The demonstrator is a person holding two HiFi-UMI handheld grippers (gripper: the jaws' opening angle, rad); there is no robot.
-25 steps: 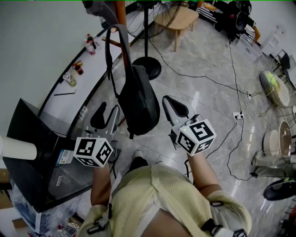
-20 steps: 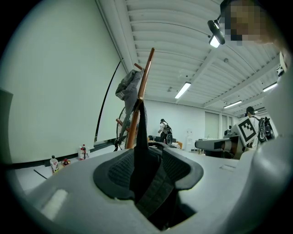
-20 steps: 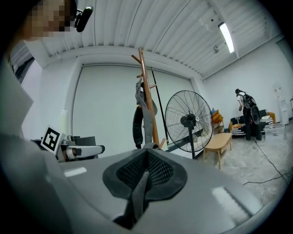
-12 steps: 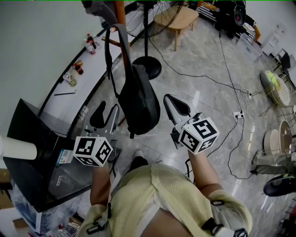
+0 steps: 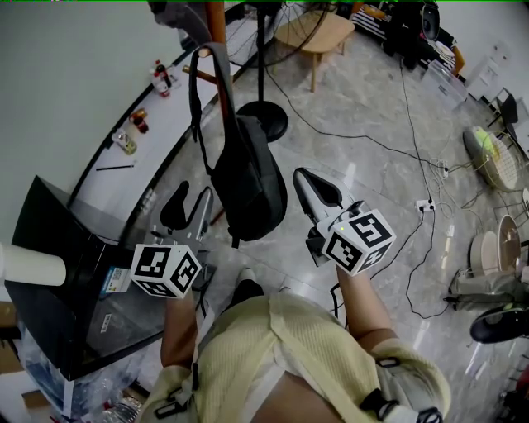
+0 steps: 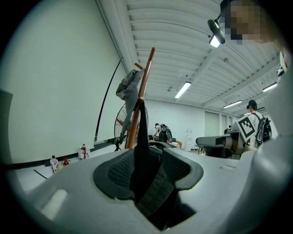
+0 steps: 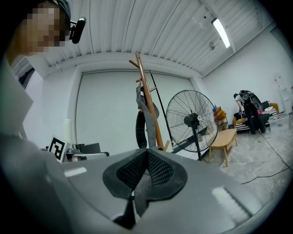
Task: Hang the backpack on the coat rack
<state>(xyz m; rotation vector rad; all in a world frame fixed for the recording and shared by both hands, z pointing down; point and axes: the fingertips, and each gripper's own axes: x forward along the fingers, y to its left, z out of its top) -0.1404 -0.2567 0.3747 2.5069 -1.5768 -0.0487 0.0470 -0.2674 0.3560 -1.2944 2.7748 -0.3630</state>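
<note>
A: Where is the pack (image 5: 248, 182)?

B: On the rack (image 5: 216, 21). Its strap loops over a peg high on the pole, and the black body hangs below it on the rack's near side.

A: And the left gripper (image 5: 192, 201)?

B: It is held level on the near side of the rack, just left of the pack's body. Its pads (image 6: 114, 171) stand apart and clamp nothing. In the left gripper view the dark pack fills the gap between them, with the rack's pole rising behind. Whether a pad brushes the pack cannot be told.

A: The right gripper (image 5: 302, 177)?

B: It is also level on the rack's near side, just right of the pack. Its jaws are closed tip to tip with nothing between them. The right gripper view shows the strap loop against the pole.

A: Does the rack carry anything else?

B: A grey cloth (image 6: 128, 87) is draped near its top, above the pack's peg.

A: What stands around the rack?

B: A fan (image 7: 193, 119) stands just to its right, and a wooden stool (image 5: 314, 33) stands beyond the fan. Left of the rack, bottles (image 5: 163, 78) sit on a white ledge (image 5: 165, 116).
</note>
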